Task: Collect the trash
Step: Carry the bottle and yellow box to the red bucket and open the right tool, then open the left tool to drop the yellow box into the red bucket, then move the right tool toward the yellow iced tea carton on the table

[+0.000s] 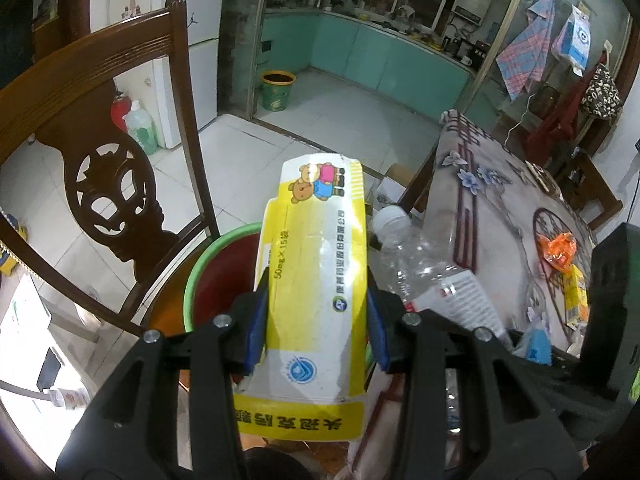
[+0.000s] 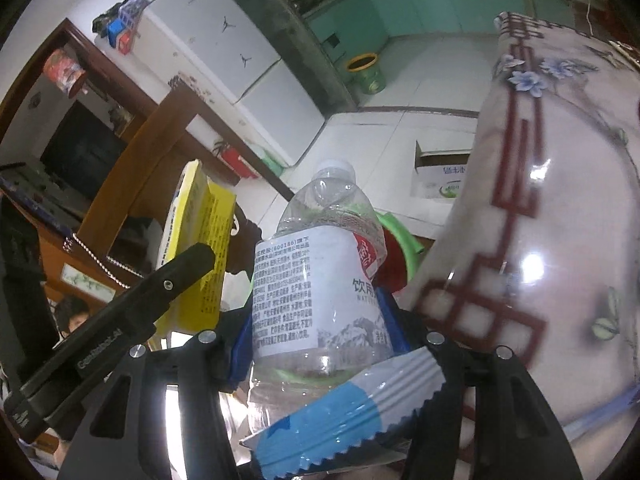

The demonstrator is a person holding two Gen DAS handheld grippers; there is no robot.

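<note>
My left gripper (image 1: 316, 316) is shut on a yellow and white carton (image 1: 316, 264) with cartoon bears, held above a bin with a green rim and red inside (image 1: 208, 264). My right gripper (image 2: 316, 336) is shut on a clear plastic water bottle (image 2: 320, 272) with a white label; a blue and white wrapper (image 2: 344, 412) lies across its jaws. The bottle (image 1: 424, 264) also shows in the left wrist view, right of the carton. The carton (image 2: 200, 248) and the left gripper's finger (image 2: 132, 320) show left of the bottle. The bin's rim (image 2: 400, 236) shows behind the bottle.
A table with a floral cloth (image 1: 500, 208) stands on the right; an orange wrapper (image 1: 558, 250) and a yellow box (image 1: 576, 296) lie on it. A wooden chair (image 1: 104, 160) is at left, close to the bin. A cardboard box (image 2: 440, 172) sits on the floor.
</note>
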